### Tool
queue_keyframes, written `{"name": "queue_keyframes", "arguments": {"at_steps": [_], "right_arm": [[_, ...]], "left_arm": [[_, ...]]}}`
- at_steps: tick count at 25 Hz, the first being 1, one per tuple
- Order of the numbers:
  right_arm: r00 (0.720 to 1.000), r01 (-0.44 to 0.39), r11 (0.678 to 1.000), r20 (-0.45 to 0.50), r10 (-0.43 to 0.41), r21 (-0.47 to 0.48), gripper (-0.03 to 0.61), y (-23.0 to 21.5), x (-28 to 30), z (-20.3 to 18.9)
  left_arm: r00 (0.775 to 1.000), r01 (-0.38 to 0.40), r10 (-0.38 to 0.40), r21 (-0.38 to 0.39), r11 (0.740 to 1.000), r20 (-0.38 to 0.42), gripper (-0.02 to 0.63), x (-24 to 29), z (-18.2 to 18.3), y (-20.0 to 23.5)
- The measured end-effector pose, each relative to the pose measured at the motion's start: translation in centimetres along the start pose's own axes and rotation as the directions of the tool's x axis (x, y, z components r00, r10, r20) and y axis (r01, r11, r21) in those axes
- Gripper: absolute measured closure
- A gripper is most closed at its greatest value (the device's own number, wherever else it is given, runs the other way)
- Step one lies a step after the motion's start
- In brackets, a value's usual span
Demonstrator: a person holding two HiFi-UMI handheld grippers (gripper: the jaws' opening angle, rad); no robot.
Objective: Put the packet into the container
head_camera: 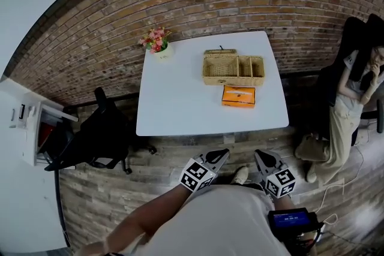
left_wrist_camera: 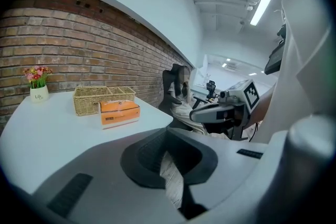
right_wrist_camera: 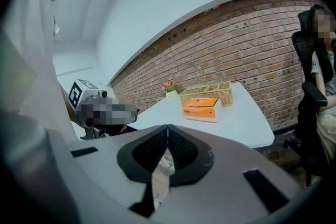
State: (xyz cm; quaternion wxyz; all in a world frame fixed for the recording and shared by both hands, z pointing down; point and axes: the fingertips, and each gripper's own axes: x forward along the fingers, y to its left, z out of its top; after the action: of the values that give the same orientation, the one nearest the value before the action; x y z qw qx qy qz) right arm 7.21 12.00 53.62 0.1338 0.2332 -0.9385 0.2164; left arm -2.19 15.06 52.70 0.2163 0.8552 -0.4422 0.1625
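Your left tool (head_camera: pixel 219 156) and right tool (head_camera: pixel 261 156) — both closed, empty — off the white surface (head_camera: pixel 180 99); rectangular orange packet (head_camera: pixel 238 95) just beside the woven wicker container (head_camera: pixel 223 77).

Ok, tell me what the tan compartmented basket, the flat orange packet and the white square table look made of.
Tan compartmented basket: woven wicker or straw, matte; the weave shows. Flat orange packet: probably plastic film, slightly glossy; uncertain. White square table: smooth, likely laminate top.

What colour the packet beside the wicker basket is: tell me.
The packet is orange; the head view shows it best.
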Motion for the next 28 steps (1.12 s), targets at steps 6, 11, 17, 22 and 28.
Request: {"name": "queue_keyframes", "arguments": {"at_steps": [6,11,17,22,28], "right_arm": [[0.999,-0.034,0.999,-0.005,0.034,0.009,0.566,-2.0,-0.2,0.4],[0.998,-0.057,0.998,-0.008,0.058,0.016,0.566,-3.0,0.5,1.0],[0.997,-0.067,0.998,-0.034,0.068,0.014,0.566,-4.2,2.4,1.6],[0.997,-0.057,0.998,-0.056,0.058,0.016,0.566,-5.0,4.3,2.1],[0.999,-0.023,1.0,-0.047,0.024,0.013,0.566,-6.4,6.8,3.7]], "left_arm": [[0.999,-0.03,0.03,0.001,1.0,-0.013,0.603,1.7,1.3,0.0],[0.999,-0.048,0.047,-0.002,0.999,-0.026,0.603,2.7,1.9,0.5],[0.998,-0.047,0.047,-0.015,0.999,-0.039,0.603,3.6,2.0,2.4],[0.998,-0.032,0.031,-0.009,0.999,-0.045,0.603,4.7,2.7,4.9],[0.995,0.003,0.001,0.041,0.999,-0.098,0.602,6.1,3.4,8.4]]}}
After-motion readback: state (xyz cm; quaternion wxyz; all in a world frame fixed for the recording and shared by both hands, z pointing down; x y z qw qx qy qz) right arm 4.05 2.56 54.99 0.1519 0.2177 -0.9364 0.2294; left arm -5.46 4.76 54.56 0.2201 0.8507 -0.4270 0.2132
